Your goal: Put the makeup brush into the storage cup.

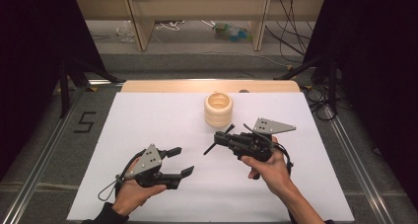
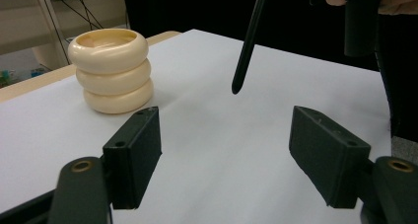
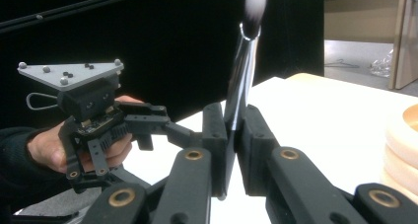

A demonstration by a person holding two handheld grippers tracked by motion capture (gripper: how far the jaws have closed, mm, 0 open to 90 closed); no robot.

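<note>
Brush (image 3: 240,81): a slim makeup brush, black handle, shiny metal ferrule, soft pale bristle tuft at the top; it stood clamped in the right gripper (image 3: 231,130), raised above the white table (image 1: 148,115).
Right gripper jaws: closed tight on the brush near the ferrule.
Left gripper (image 1: 182,162): 2 jaws stood wide, nothing between them.
Ring holder (image 1: 218,108): cream stack of 3 rings, hollow top, just beyond the brush.
Handling: likely light, stiff, smooth and prone to swivel; bristles soft.
Hold: best on the handle or ferrule, never the tuft.
</note>
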